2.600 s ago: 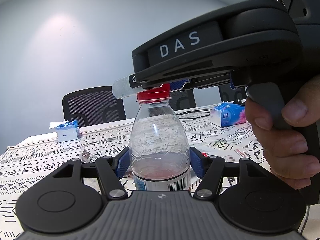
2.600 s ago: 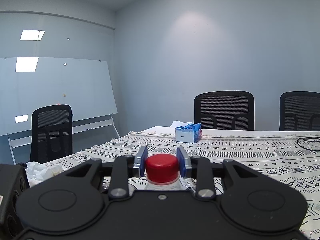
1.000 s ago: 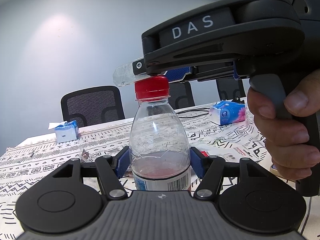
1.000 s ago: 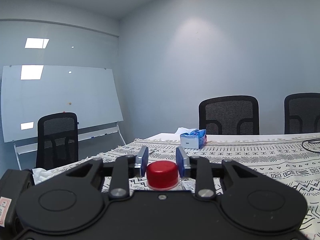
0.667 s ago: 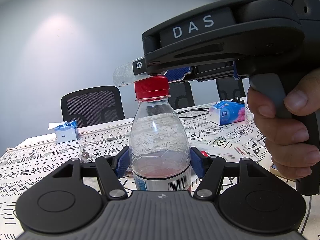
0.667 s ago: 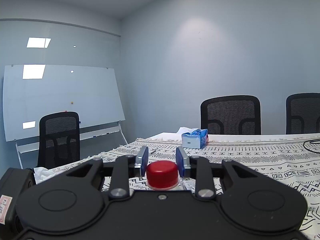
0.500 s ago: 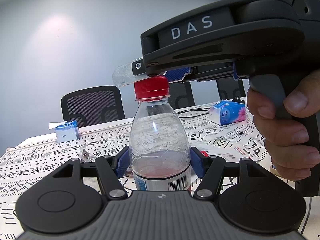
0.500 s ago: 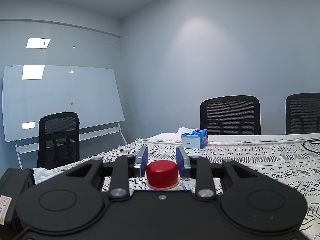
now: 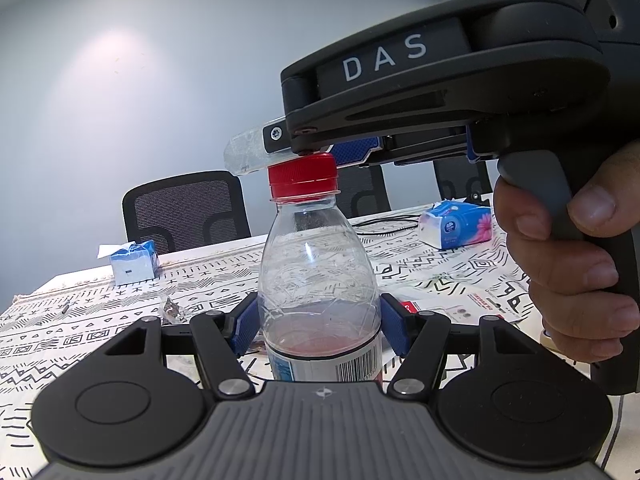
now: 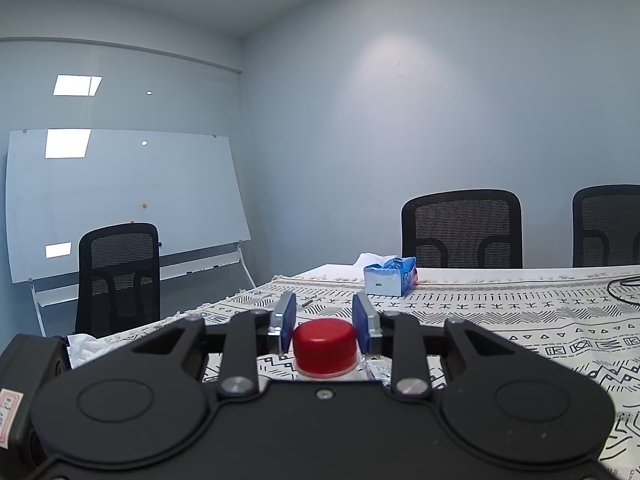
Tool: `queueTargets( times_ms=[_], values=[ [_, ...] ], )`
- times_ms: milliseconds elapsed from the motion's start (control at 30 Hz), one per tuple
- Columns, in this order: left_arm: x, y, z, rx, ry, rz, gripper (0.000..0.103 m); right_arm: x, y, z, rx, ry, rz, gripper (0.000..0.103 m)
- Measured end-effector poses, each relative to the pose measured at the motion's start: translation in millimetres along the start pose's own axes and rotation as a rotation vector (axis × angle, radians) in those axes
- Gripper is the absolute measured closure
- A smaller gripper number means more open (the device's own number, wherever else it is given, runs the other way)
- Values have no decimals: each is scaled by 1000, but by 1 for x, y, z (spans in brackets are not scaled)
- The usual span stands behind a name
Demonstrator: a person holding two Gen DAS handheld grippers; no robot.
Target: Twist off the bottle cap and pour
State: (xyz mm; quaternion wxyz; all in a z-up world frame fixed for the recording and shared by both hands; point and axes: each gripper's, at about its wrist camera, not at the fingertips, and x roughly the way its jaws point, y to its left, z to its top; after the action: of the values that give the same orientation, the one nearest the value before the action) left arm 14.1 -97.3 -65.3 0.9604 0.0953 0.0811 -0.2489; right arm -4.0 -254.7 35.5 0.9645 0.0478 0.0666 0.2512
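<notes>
From the left wrist view we see our left gripper [image 9: 318, 326] clamped on the lower body of the clear plastic bottle [image 9: 318, 280], its blue pads pressed against both sides just above the label. The bottle stands upright over the patterned tablecloth [image 9: 80, 320] and holds a little reddish liquid near the label line. Its red cap [image 9: 303, 178] is on the neck. Our right gripper [image 9: 308, 152] reaches in from the right, held in the person's hand [image 9: 568, 264], with its fingers level with the top of the cap. A blue tissue box [image 9: 134, 264] sits far left on the table, and a tissue pack [image 9: 456, 226] lies far right beside a black cable [image 9: 384, 226]

From the right wrist view we see the right gripper [image 10: 325, 326] straddling the red cap [image 10: 325, 344], one blue pad on each side. A narrow gap shows between each pad and the cap, so the grip is released. Beyond lie the tablecloth [image 10: 520, 312], the tissue box [image 10: 390, 276], black chairs [image 10: 462, 228] and a whiteboard [image 10: 120, 196]
</notes>
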Motion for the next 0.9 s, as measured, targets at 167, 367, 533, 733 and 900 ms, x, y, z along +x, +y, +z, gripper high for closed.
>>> queueTargets(
  times_ms=[167, 367, 533, 733, 900],
  values=[
    [1, 1, -1, 3, -2, 0, 43, 0, 1, 0, -6, -1, -7, 70],
    [0, 5, -4, 6, -4, -4, 43, 1, 3, -1, -8, 2, -14, 69],
    [1, -1, 1, 4, -2, 3, 43, 5, 4, -2, -3, 13, -25, 67],
    [1, -1, 0, 12, -1, 5, 42, 11, 4, -3, 8, 27, -42, 62],
    [0, -1, 0, 8, 0, 6, 43, 14, 5, -3, 12, 25, -51, 58]
  ],
)
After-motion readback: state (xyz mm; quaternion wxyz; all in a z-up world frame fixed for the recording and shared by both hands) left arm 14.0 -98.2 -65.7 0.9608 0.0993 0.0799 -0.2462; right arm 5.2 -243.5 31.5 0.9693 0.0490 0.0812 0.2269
